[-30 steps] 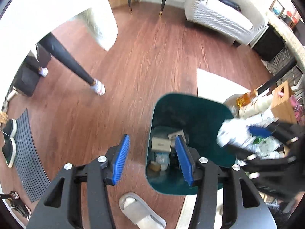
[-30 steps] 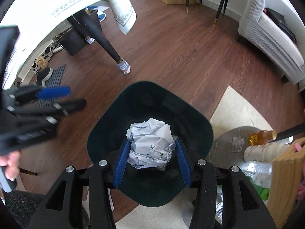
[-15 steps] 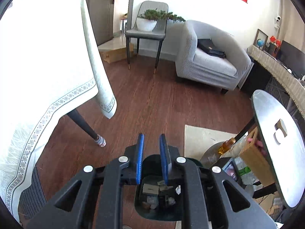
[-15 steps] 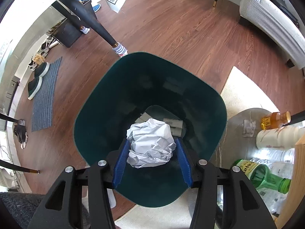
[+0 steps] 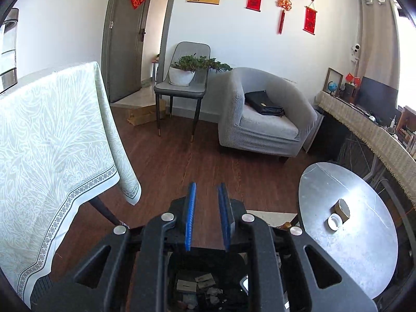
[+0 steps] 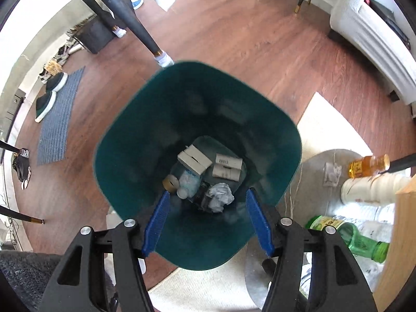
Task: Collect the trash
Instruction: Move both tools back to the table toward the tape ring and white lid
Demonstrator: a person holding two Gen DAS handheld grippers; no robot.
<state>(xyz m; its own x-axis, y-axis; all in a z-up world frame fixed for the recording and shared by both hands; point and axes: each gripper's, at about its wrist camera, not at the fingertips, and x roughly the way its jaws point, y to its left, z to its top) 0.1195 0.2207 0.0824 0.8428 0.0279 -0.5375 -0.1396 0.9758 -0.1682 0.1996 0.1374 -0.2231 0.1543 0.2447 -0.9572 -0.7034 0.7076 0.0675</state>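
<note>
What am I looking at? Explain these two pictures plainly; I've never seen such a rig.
A person holds a two-fingered claw in each hand, and a camera on each looks forward along it. One picture is from the left claw: narrow and empty, its jaws just closing then easing open, facing the room and a round table. The other is from the right claw: empty, jaws just opening, above a green bin. A paper ball lies inside among boxes.
</note>
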